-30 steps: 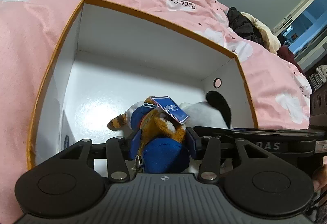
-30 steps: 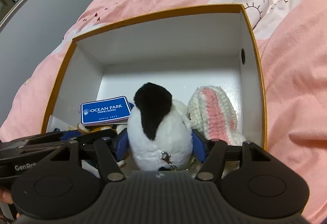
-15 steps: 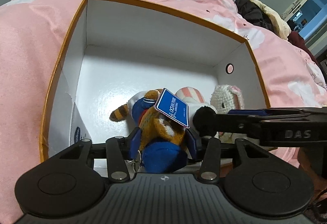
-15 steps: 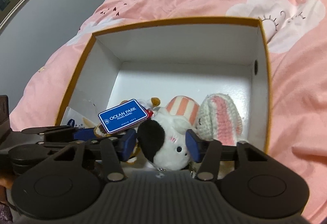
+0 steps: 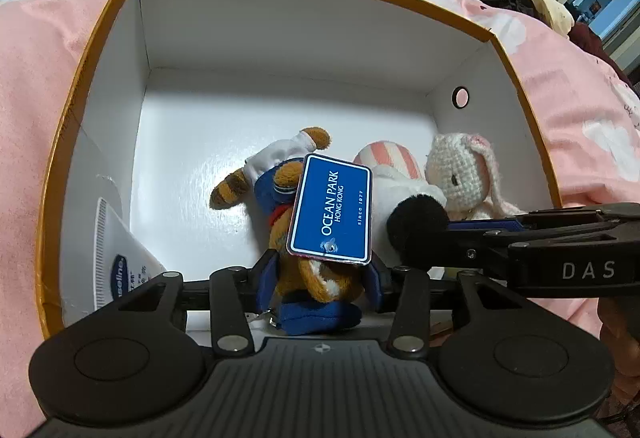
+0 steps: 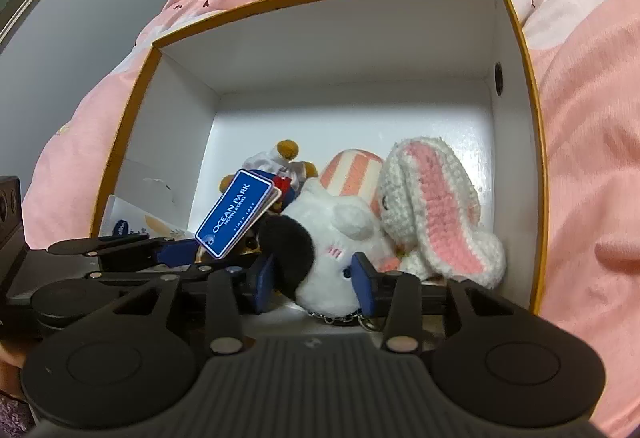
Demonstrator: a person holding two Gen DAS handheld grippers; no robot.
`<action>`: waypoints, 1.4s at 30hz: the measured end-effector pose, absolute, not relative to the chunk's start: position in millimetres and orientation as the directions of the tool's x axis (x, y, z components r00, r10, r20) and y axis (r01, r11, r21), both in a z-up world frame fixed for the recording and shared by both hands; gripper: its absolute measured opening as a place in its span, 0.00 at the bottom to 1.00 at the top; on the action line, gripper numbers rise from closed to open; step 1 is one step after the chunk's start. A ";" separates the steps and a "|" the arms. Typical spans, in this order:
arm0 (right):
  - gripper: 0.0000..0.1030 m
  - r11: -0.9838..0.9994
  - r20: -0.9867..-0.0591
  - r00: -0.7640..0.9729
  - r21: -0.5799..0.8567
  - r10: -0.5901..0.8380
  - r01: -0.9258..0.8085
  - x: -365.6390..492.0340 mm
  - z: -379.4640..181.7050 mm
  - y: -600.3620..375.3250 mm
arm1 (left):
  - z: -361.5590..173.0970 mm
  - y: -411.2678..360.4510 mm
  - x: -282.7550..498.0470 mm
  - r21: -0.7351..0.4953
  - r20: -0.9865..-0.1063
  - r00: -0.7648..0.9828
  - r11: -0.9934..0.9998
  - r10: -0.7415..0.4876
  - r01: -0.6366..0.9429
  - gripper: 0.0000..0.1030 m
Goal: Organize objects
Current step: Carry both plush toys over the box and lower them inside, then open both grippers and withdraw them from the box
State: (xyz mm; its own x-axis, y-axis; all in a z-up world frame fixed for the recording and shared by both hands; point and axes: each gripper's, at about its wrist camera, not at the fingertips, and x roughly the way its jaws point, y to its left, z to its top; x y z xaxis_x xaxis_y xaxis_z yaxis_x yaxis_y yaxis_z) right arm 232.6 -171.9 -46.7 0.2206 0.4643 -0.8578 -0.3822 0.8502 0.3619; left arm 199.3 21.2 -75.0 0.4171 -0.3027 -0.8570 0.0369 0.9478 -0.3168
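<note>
Two plush toys are going into the white, orange-rimmed box [image 5: 100, 50] that sits on a pink duvet [image 5: 36, 38]; by the look of it, this is the set-down step, with both toys low inside the box near its front wall.

Largest of the contents is the crocheted white-and-pink rabbit [image 6: 432, 206], already lying in the right front corner against the side wall. Just beside it lies a pink-and-white striped piece [image 6: 352, 174], mostly covered; what it belongs to cannot be told.

Next, the right gripper [image 6: 316, 278] is clenched around the black-and-white plush [image 6: 328, 238], which leans against the rabbit, its keychain [image 6: 340, 318] dangling below. The left gripper [image 5: 320, 278] is clamped on the brown raccoon-like plush in blue clothes [image 5: 316, 278], its striped tail [image 5: 228, 190] reaching toward the open floor.

Smaller things: a white tube with a blue Vaseline-style logo [image 5: 120, 262] stands against the left wall, half cut off by the gripper body. The blue "Ocean Park Hong Kong" tag [image 5: 332, 210] hides the raccoon's face.

Whether either toy rests fully on the floor is unclear, as the grippers block their undersides. The next move probably calls for letting both pairs of fingers part, then lifting straight up so the tag and keychain do not snag.
</note>
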 end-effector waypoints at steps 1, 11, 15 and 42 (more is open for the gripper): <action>0.44 0.851 -0.858 0.220 0.363 0.464 -0.380 232.4 -46.9 -171.7 | -74.6 21.3 198.9 -0.314 -0.857 0.419 0.949 -0.301 0.040 0.52; 0.45 0.850 -0.843 0.286 0.318 0.456 -0.420 219.4 -26.9 -172.8 | -60.5 15.3 188.8 -0.257 -0.842 0.474 0.964 -0.257 0.065 0.56; 0.46 0.850 -0.821 0.328 0.316 0.468 -0.421 209.3 -15.7 -177.3 | -50.8 14.7 180.9 -0.237 -0.830 0.504 0.969 -0.238 0.068 0.56; 0.61 0.860 -0.862 0.343 0.182 0.373 -0.477 79.5 -52.3 -201.9 | -42.2 21.2 55.2 -0.369 -0.845 0.418 0.929 -0.335 -0.001 0.65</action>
